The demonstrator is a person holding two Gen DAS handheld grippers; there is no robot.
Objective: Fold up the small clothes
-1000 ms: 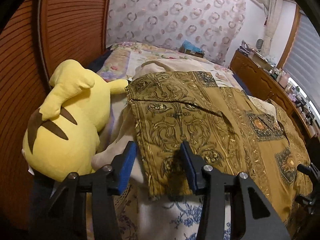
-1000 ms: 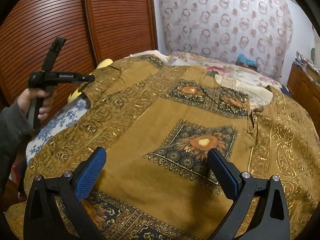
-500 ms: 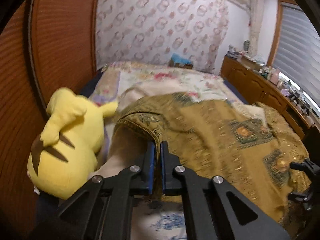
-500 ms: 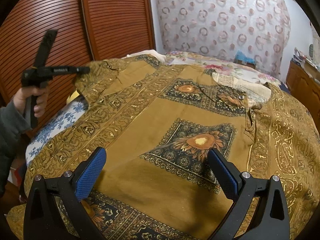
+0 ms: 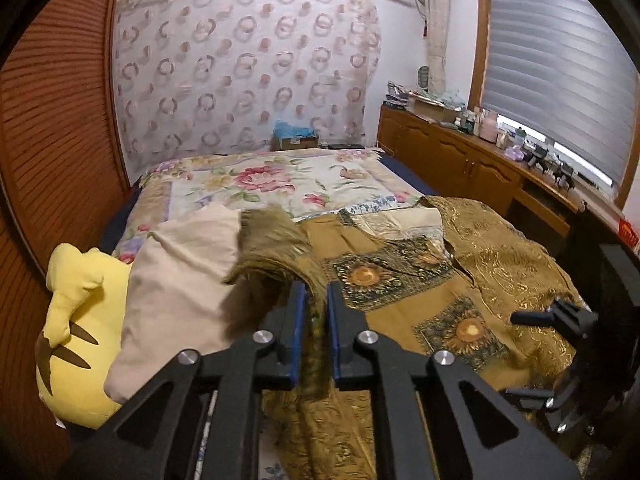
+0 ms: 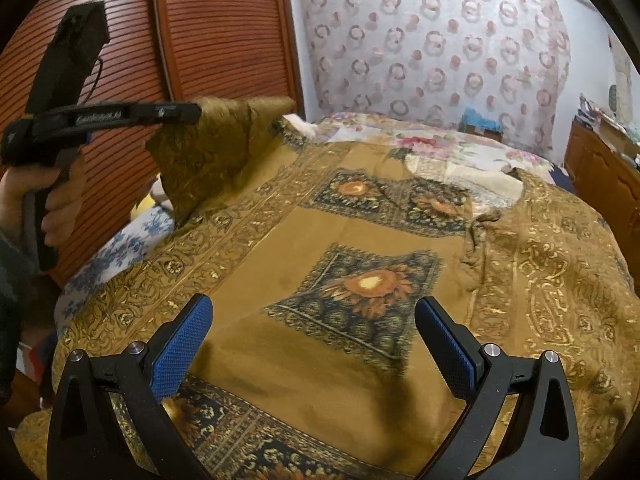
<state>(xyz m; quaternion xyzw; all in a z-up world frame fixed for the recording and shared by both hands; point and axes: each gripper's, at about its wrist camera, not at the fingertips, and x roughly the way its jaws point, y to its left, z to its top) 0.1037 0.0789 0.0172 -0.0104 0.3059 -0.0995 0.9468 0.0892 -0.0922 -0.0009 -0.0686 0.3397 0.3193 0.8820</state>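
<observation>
A gold-brown patterned shirt [image 6: 360,240] with sunflower squares lies spread over the bed. My left gripper [image 5: 316,292] pinches its left sleeve [image 5: 272,244] between the blue pads; the jaws are opening slightly, with the cloth still caught between them. In the right wrist view the left gripper [image 6: 196,110] holds that sleeve [image 6: 208,152] up off the bed, and it hangs folded below the tip. My right gripper [image 6: 316,308] stands wide open low over the shirt's front hem, with nothing between its fingers. It shows at the right edge of the left wrist view [image 5: 560,316].
A yellow plush toy [image 5: 76,340] and a beige pillow [image 5: 180,280] lie left of the shirt. The floral bed cover [image 5: 280,180] runs back to the curtained wall. Louvred wooden doors [image 6: 224,40] stand at the left and a cluttered wooden cabinet [image 5: 460,156] at the right. A hand [image 6: 52,200] grips the left tool.
My left gripper closed on the sleeve's edge, then rose and swung over the shirt, lifting the sleeve off the bed. The right gripper stayed where it was, open.
</observation>
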